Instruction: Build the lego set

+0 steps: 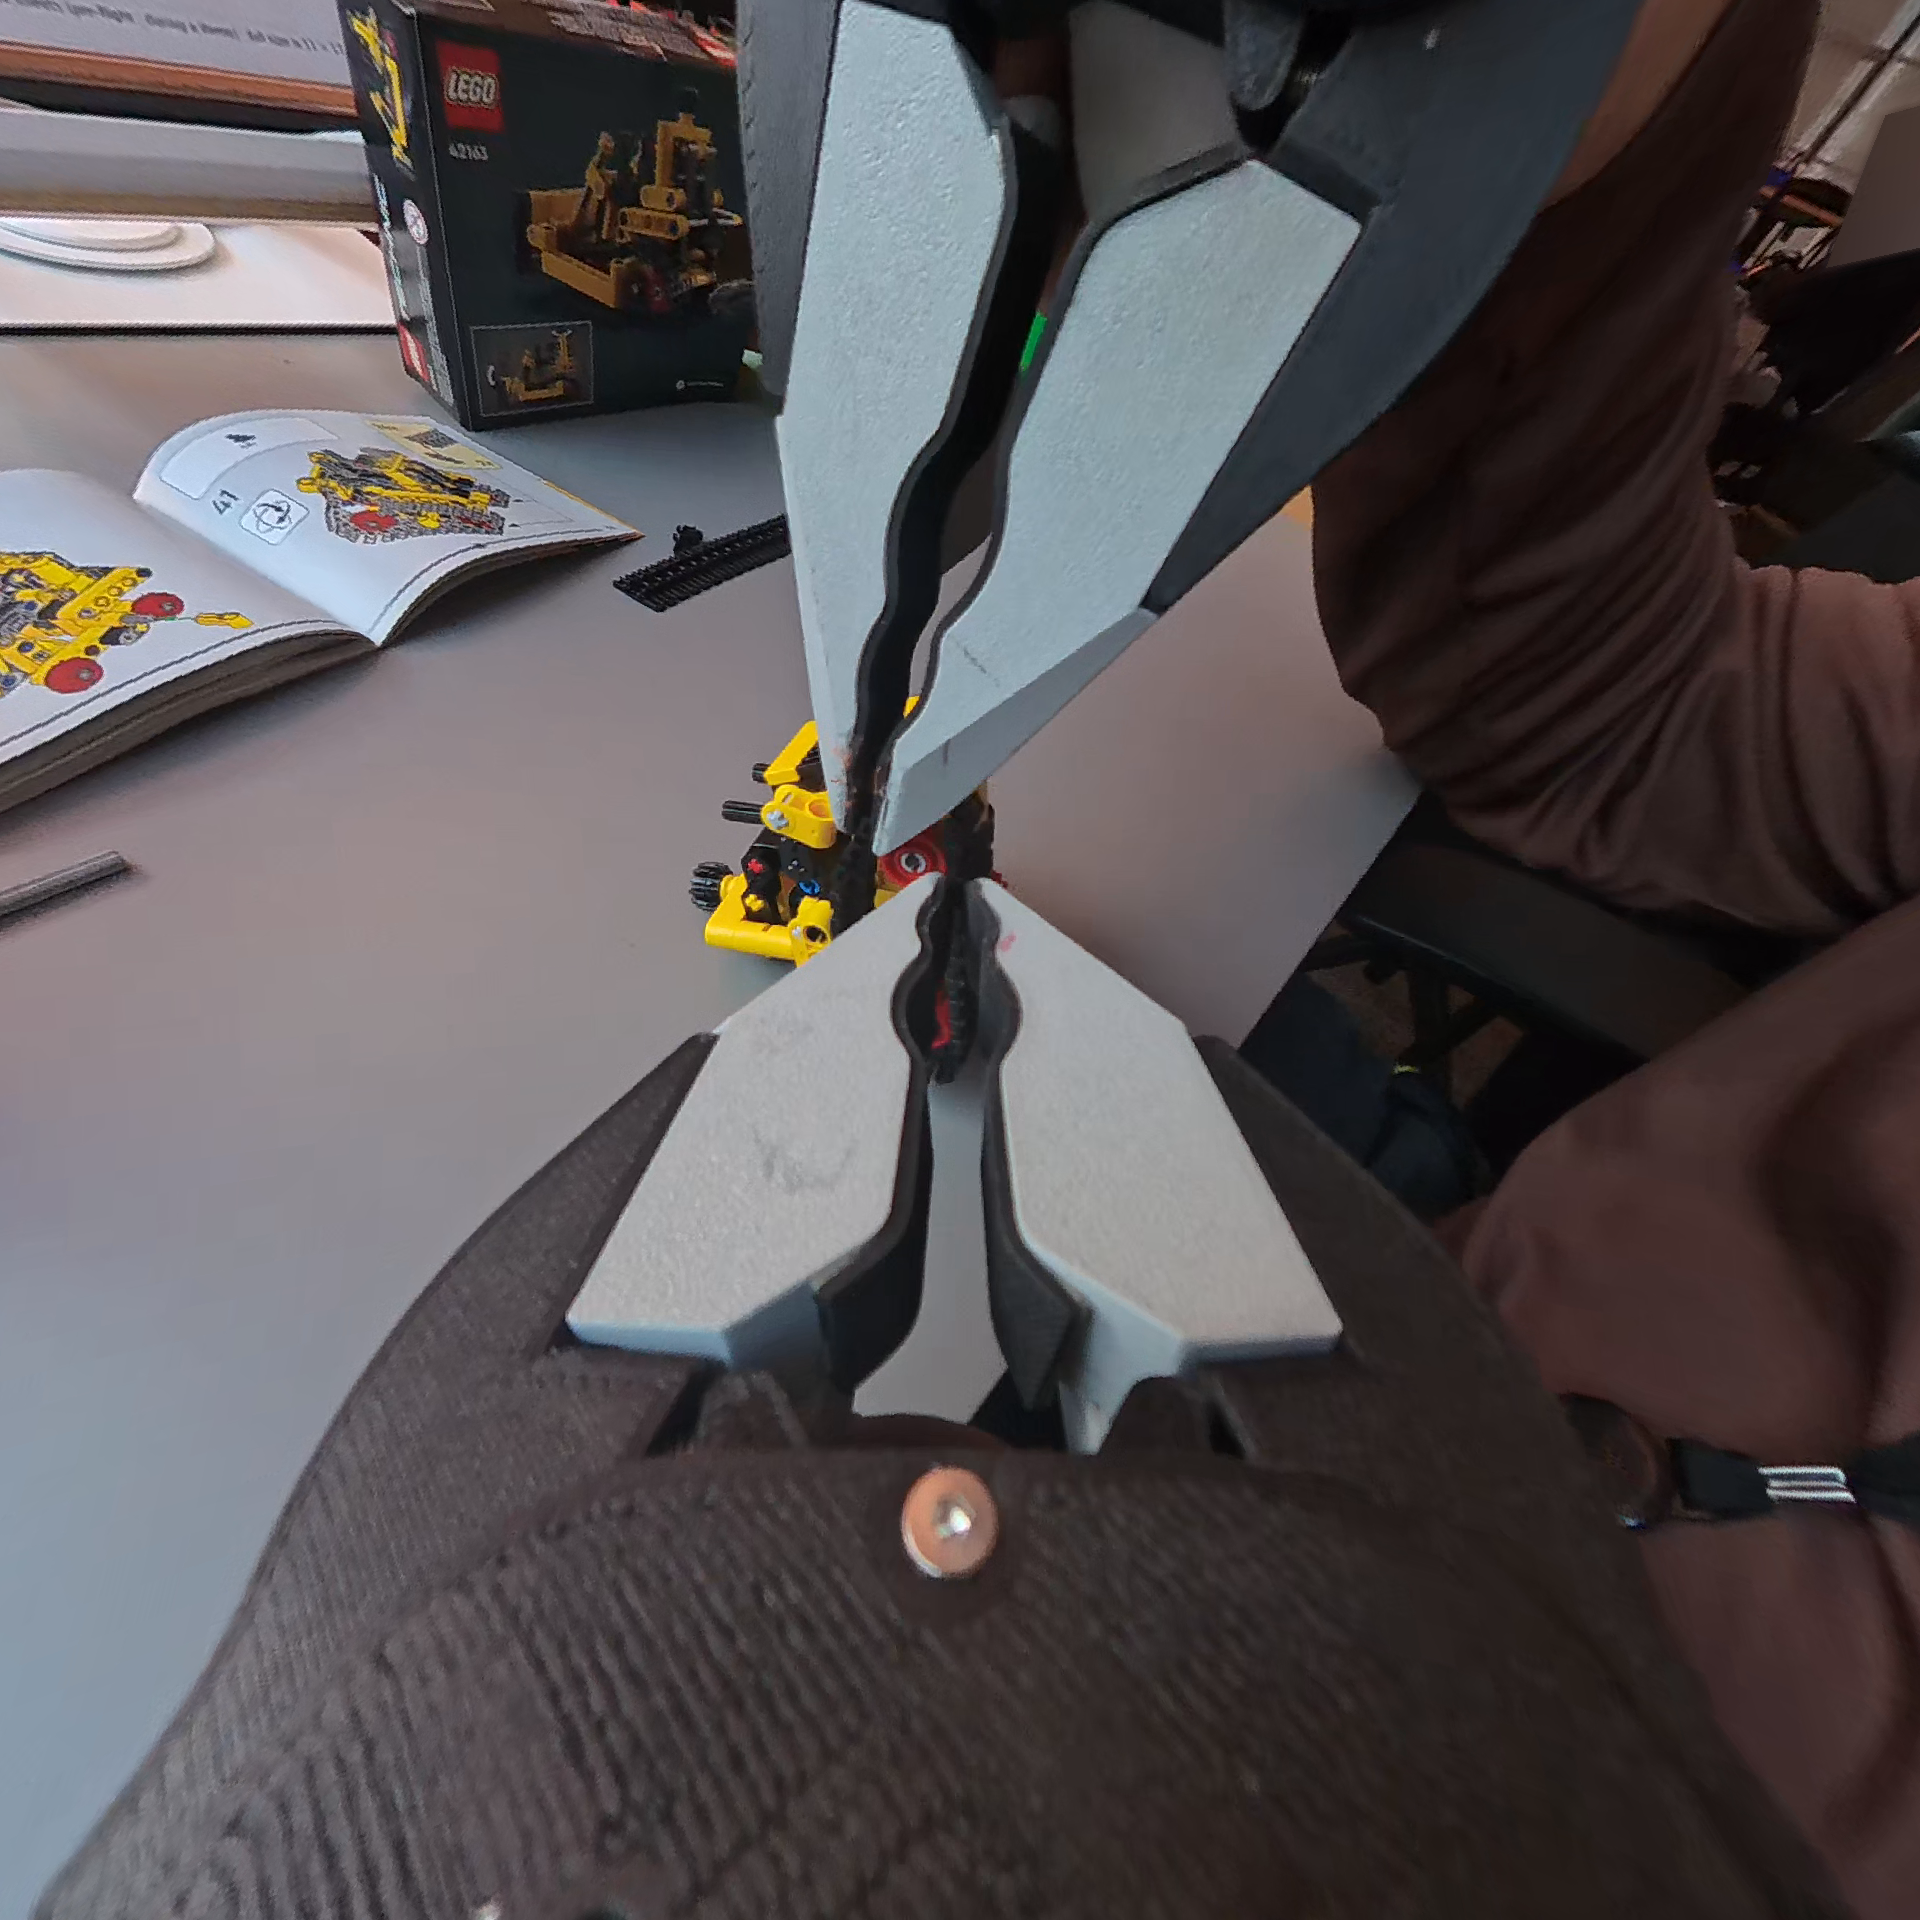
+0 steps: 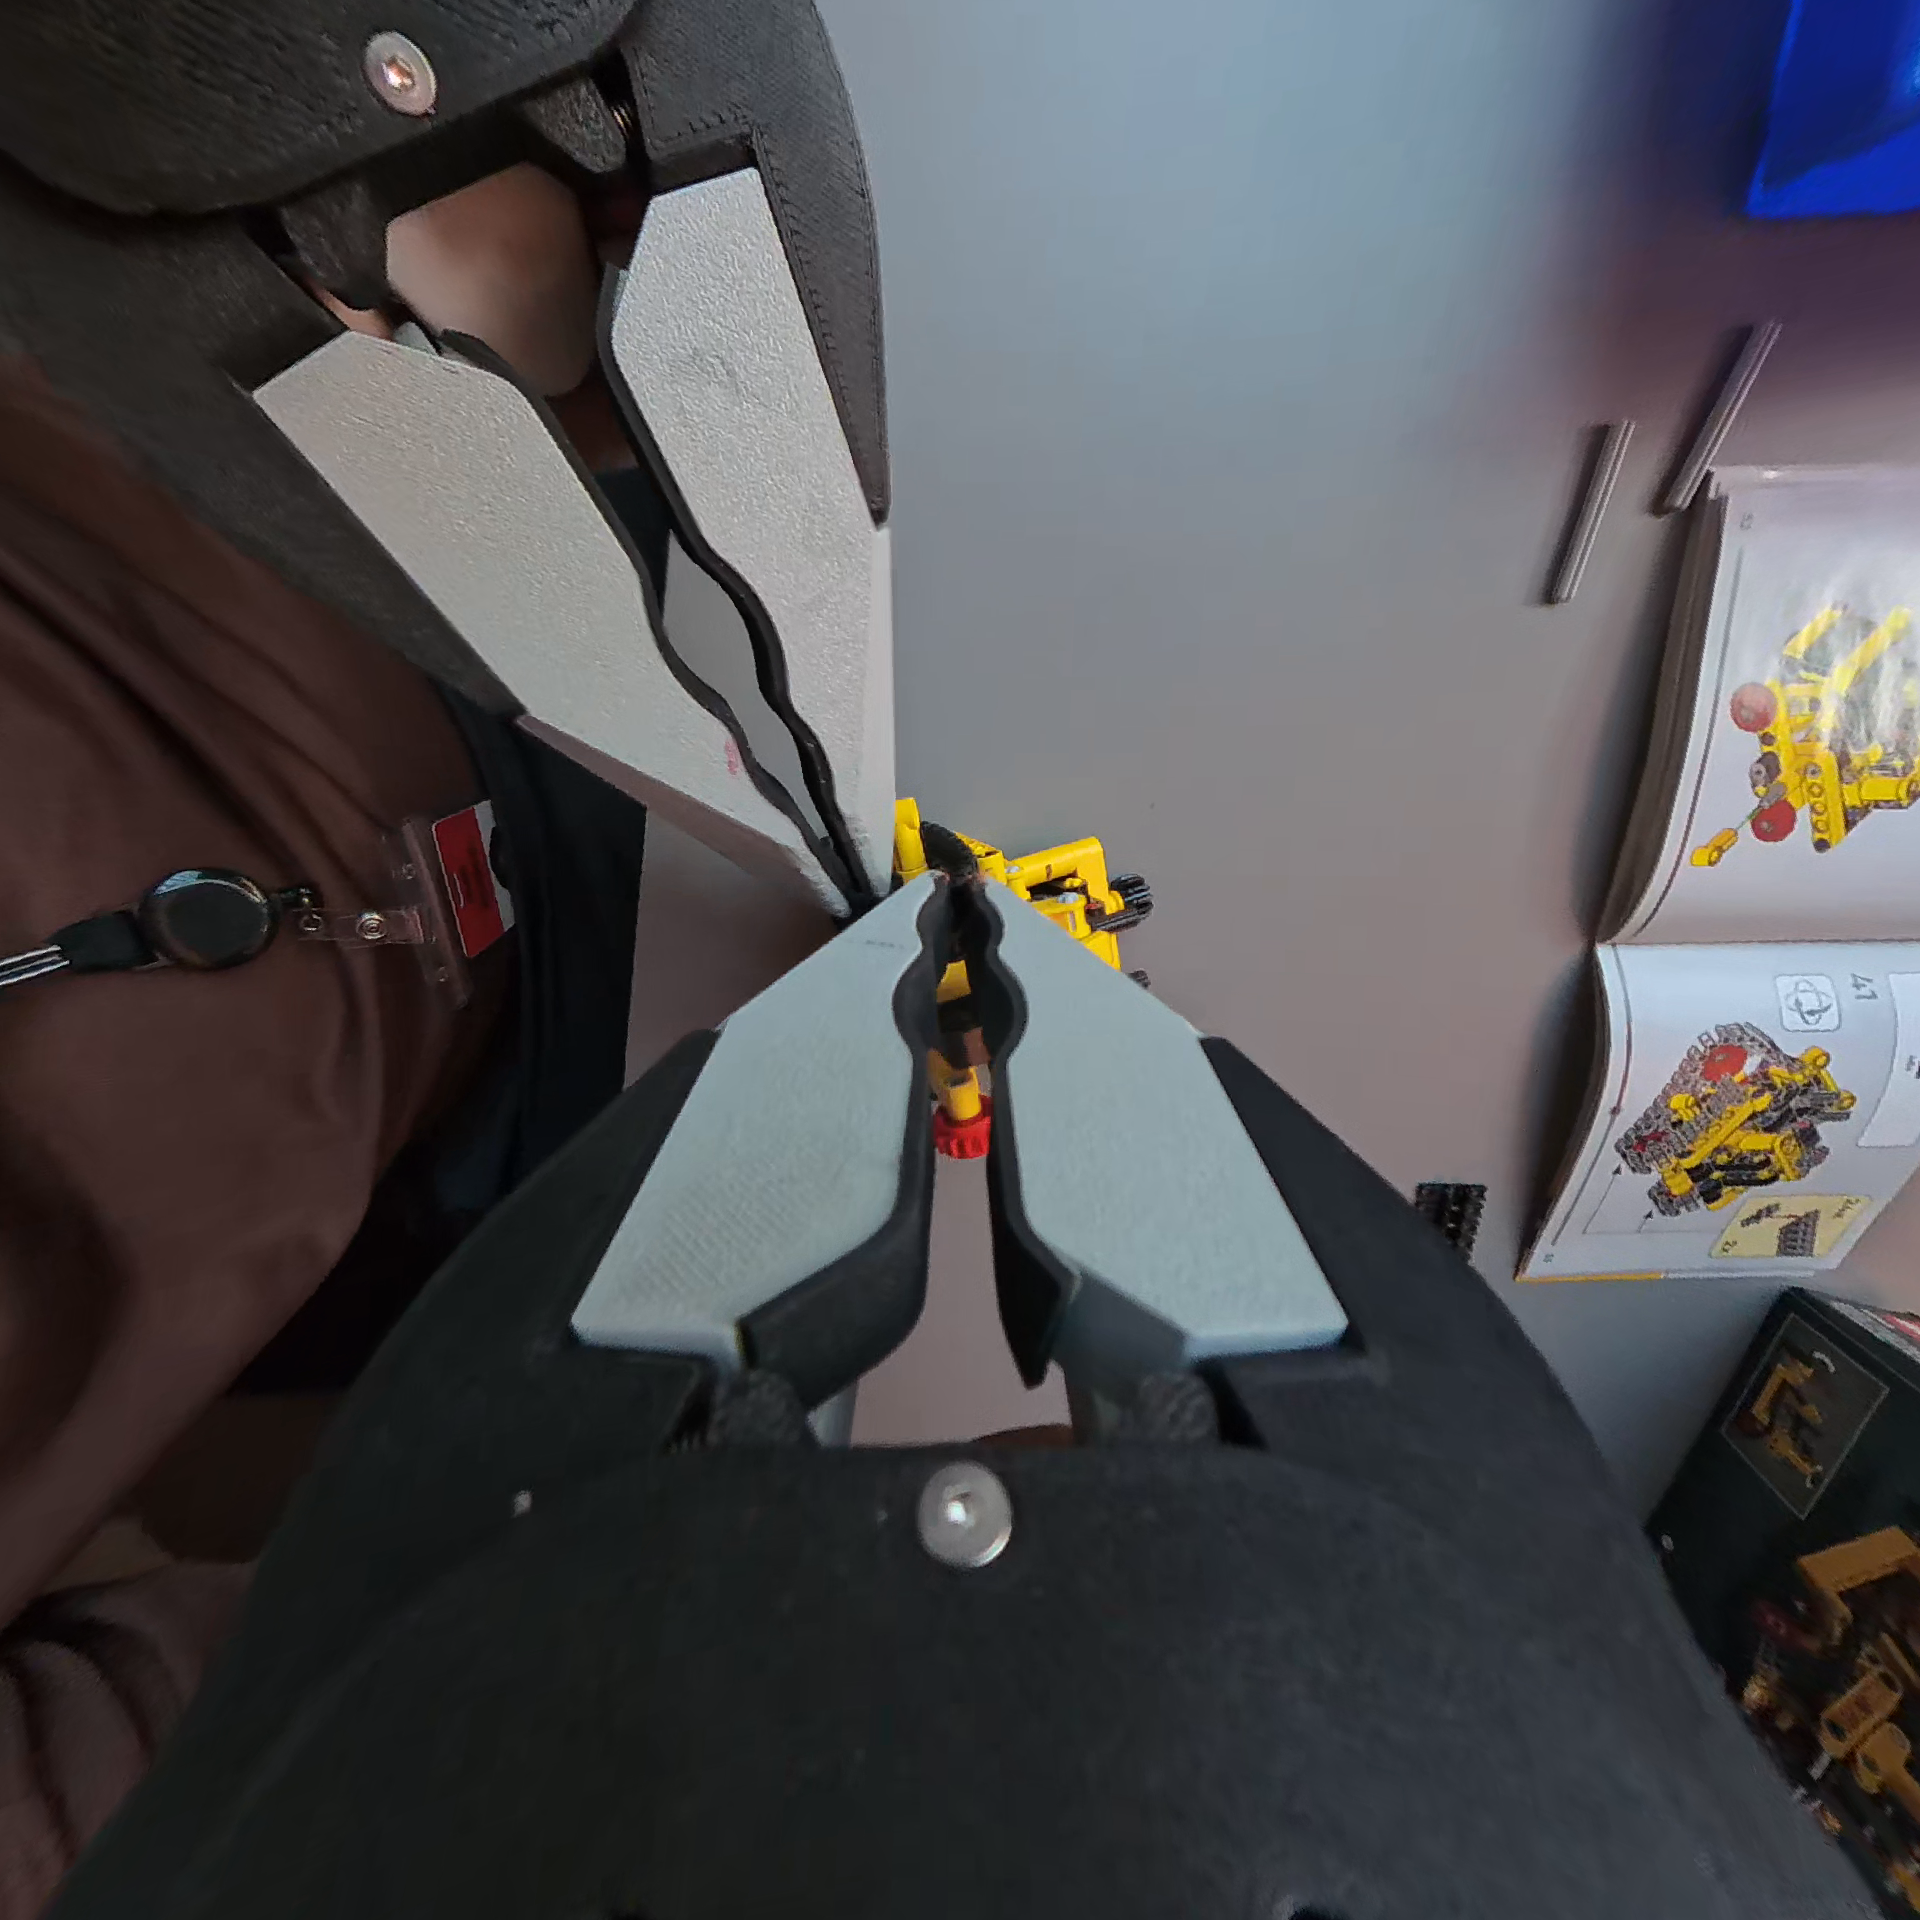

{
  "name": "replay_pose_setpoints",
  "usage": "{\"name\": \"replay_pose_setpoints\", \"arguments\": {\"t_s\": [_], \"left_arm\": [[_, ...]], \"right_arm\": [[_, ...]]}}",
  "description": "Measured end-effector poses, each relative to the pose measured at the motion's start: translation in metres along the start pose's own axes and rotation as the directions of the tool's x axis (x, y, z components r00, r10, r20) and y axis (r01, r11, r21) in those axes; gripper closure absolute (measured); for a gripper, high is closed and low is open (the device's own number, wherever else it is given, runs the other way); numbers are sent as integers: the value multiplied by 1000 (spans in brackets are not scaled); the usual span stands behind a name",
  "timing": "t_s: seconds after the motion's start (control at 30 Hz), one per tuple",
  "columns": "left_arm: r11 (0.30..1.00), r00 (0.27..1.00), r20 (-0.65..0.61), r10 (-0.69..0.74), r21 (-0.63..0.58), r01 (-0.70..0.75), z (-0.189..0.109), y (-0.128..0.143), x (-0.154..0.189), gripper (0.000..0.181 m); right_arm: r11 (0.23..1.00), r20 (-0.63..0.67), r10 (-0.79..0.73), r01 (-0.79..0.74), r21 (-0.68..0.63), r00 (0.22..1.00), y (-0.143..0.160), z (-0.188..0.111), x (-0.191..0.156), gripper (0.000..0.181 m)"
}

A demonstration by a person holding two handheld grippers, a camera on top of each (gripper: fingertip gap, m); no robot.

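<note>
A part-built yellow and black bulldozer model (image 1: pixel 774 894) stands on the grey table (image 1: pixel 416 1039) near its front edge. A black track band (image 1: pixel 948 987) runs along its side by a red wheel (image 1: pixel 914 860). My left gripper (image 1: pixel 951 896) is shut on this band. My right gripper (image 1: pixel 868 826) comes down from above and is shut on the same band just beyond. In the right wrist view my right gripper (image 2: pixel 956 883) pinches the band at the model (image 2: pixel 1060 883), and a red knob on a yellow piece (image 2: pixel 961 1122) shows between its jaws. The left gripper (image 2: pixel 862 894) meets it tip to tip.
An open instruction booklet (image 1: pixel 260 582) (image 2: pixel 1766 1091) and the set's box (image 1: pixel 561 208) (image 2: pixel 1808 1558) lie beyond the model. A loose black track strip (image 1: pixel 707 566) (image 2: pixel 1449 1216) and dark grey bars (image 1: pixel 62 883) (image 2: pixel 1590 509) lie on the table. A person's brown sleeve (image 1: pixel 1610 520) is close by. My two grippers' fingertips are within a few centimetres of each other.
</note>
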State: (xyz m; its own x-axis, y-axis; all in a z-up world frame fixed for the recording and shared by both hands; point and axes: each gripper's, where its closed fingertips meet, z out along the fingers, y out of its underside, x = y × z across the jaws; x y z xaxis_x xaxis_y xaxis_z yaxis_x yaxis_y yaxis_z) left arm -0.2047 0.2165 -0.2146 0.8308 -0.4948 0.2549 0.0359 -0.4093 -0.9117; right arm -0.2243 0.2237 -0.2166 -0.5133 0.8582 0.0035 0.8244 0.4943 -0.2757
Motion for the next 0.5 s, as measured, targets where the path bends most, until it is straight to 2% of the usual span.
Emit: {"name": "replay_pose_setpoints", "arguments": {"t_s": [0.5], "left_arm": [[998, 998, 5, -65, 27, 65, 5, 2, -3, 181]], "right_arm": [[1000, -38, 16, -16, -10, 999, 4, 3, 3, 181]]}}
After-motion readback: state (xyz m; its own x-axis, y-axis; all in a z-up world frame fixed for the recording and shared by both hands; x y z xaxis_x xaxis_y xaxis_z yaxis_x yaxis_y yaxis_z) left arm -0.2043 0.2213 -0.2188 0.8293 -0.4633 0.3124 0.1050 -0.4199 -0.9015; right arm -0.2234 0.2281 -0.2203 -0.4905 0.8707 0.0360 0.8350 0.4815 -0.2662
